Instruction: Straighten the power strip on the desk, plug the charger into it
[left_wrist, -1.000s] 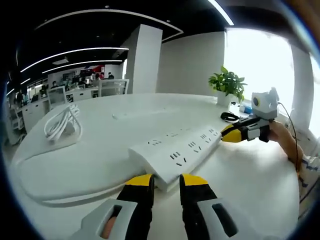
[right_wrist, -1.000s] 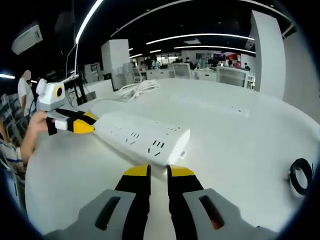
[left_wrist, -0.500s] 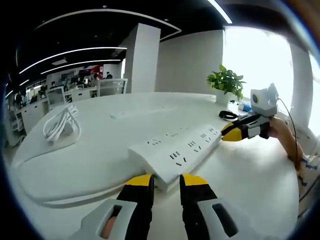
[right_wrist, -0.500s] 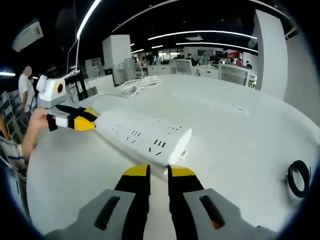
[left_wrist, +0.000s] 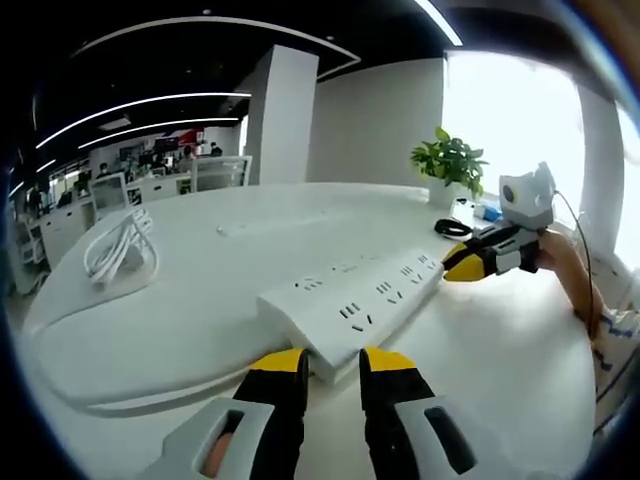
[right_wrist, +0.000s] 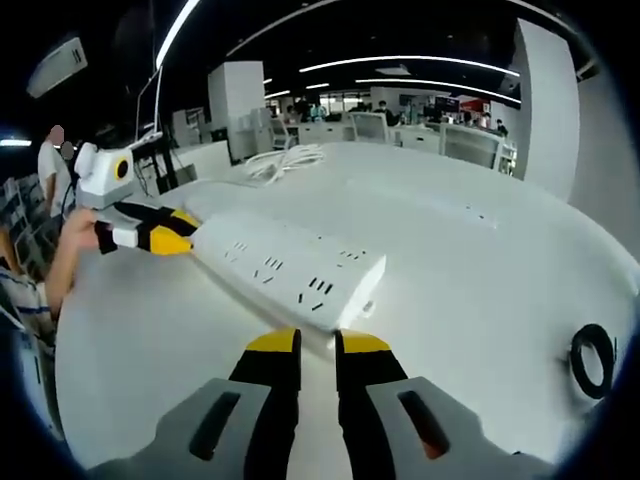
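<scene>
Lying mid-frame on white counter (left_wrist: 200, 330): power strip (left_wrist: 355, 300) | left gripper (left_wrist: 330, 362) and right gripper (right_wrist: 318, 345) bracketing opposite ends, fingers nearly clenched, grasping nothing | handling: rigid, light, probably sliding easily; nudging by ends | charger: cannot tell

This is an open-plan office. A large white curved desk (left_wrist: 200, 320) fills the foreground, and behind it stand rows of workstations (right_wrist: 400, 130) with office chairs (left_wrist: 225, 172), where people sit at monitors under long curved strip lights (left_wrist: 150, 103) on a dark ceiling. A square white column (left_wrist: 280, 115) rises through the floor, a potted green plant (left_wrist: 455, 165) sits by a bright window (left_wrist: 515, 120), and a white power strip (left_wrist: 350, 300) and a coiled white cable (left_wrist: 120, 245) lie on the desk.
</scene>
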